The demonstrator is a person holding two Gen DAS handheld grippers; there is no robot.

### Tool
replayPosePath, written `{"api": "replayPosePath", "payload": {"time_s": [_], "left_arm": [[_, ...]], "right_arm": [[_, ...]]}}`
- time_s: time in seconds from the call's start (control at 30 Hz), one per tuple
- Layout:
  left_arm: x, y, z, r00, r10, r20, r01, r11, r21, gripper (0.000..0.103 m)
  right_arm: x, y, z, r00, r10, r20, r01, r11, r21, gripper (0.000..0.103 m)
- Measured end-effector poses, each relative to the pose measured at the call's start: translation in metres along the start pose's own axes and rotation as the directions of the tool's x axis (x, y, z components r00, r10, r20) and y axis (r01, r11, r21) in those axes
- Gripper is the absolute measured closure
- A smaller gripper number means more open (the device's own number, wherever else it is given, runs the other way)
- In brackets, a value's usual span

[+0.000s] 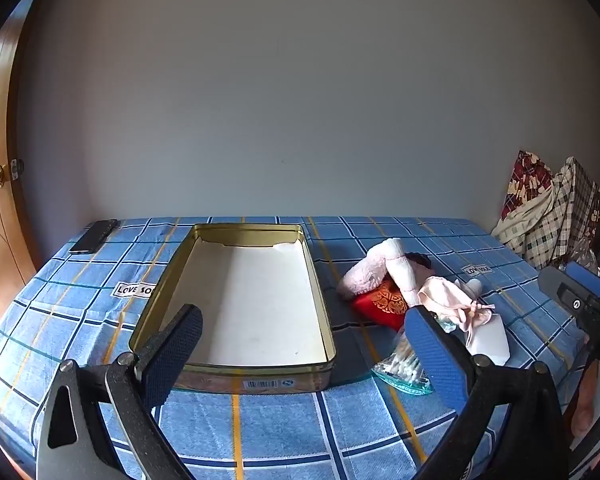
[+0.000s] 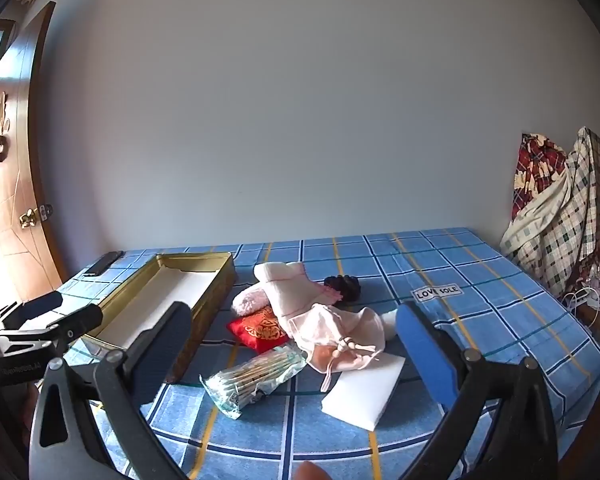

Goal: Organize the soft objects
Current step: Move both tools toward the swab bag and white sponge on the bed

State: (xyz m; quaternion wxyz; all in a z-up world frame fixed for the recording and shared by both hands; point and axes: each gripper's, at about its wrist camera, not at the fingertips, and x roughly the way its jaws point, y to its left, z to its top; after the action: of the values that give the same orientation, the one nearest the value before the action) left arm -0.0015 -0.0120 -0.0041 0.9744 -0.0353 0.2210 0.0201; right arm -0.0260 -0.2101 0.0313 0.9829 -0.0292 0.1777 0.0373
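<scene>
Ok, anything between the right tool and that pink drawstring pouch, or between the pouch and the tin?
Nothing visible blocks the open right tool from the pink drawstring pouch. Between the pouch and the open tin lie the red cushion and the bag of cotton swabs, low enough to lift over.

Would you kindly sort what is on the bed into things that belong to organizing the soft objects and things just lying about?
For the job: gold tin, pink plush, white rolled towel, red cushion, pink drawstring pouch, white sponge pad.

Lying about: phone, cotton swab bag, plaid bedding.
</scene>
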Motion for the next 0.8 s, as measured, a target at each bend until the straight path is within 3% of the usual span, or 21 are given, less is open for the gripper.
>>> {"api": "replayPosePath", "payload": {"time_s": [0.8], "left_arm": [[0.01,-0.001,-0.008,1.0,-0.019,-0.021,0.019,1.0,0.005,0.001]], "right_arm": [[0.005,-0.014,-0.011,0.999,-0.018,-0.029,0.019,1.0,0.019,0.0]]}}
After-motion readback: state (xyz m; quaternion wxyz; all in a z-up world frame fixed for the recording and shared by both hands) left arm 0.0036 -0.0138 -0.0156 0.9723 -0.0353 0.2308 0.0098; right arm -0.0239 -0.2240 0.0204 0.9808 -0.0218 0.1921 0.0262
